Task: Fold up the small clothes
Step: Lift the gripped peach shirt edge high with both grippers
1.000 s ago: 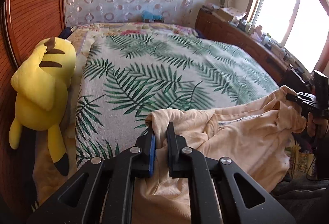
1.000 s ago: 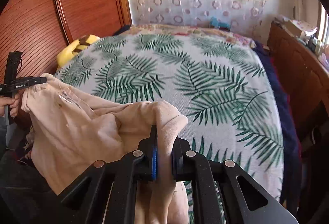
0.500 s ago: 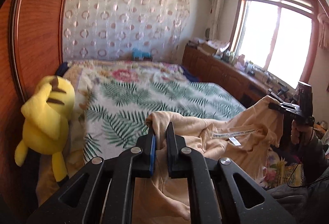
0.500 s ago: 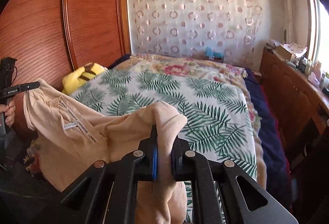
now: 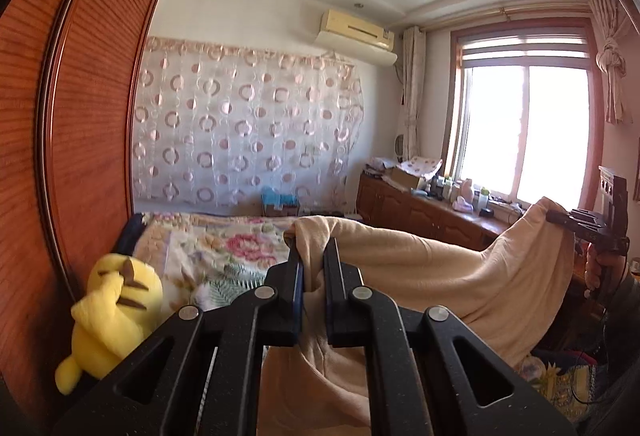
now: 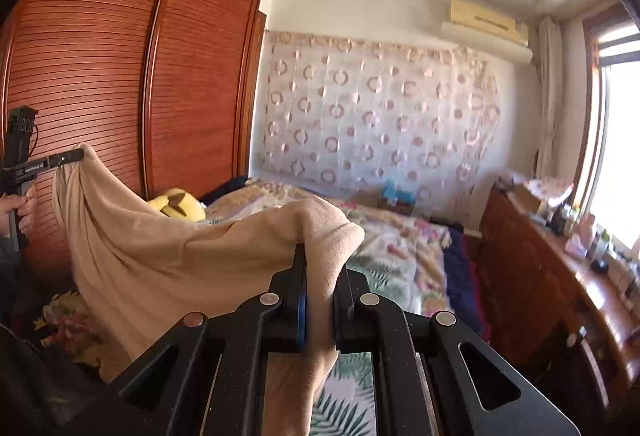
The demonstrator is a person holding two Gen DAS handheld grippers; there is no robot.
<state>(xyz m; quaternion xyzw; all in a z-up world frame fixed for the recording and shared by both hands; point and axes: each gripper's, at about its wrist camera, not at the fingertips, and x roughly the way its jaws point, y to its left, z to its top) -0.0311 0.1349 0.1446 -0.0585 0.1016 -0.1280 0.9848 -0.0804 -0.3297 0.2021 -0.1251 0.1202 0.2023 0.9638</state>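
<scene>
A beige garment (image 5: 420, 276) hangs in the air between both grippers, above the near end of the bed. My left gripper (image 5: 312, 256) is shut on one corner of it, the cloth bunched between the black fingers. My right gripper (image 6: 320, 264) is shut on the other corner, with cloth draped over its tips. In the left wrist view the right gripper (image 5: 558, 218) shows at the far right, held by a hand. In the right wrist view the left gripper (image 6: 78, 156) shows at the far left. The garment (image 6: 160, 260) sags in the middle; its lower part is hidden.
The bed (image 5: 224, 248) with a floral and palm-leaf cover lies ahead. A yellow plush toy (image 5: 116, 304) sits at its left edge against a red-brown wardrobe (image 6: 120, 96). A wooden sideboard (image 6: 560, 276) with bottles runs under the window on the right.
Both grippers have risen and tilted up, lifting the garment off the bed. It now hangs stretched between them, and the views show wall and ceiling instead of the bedspread.
</scene>
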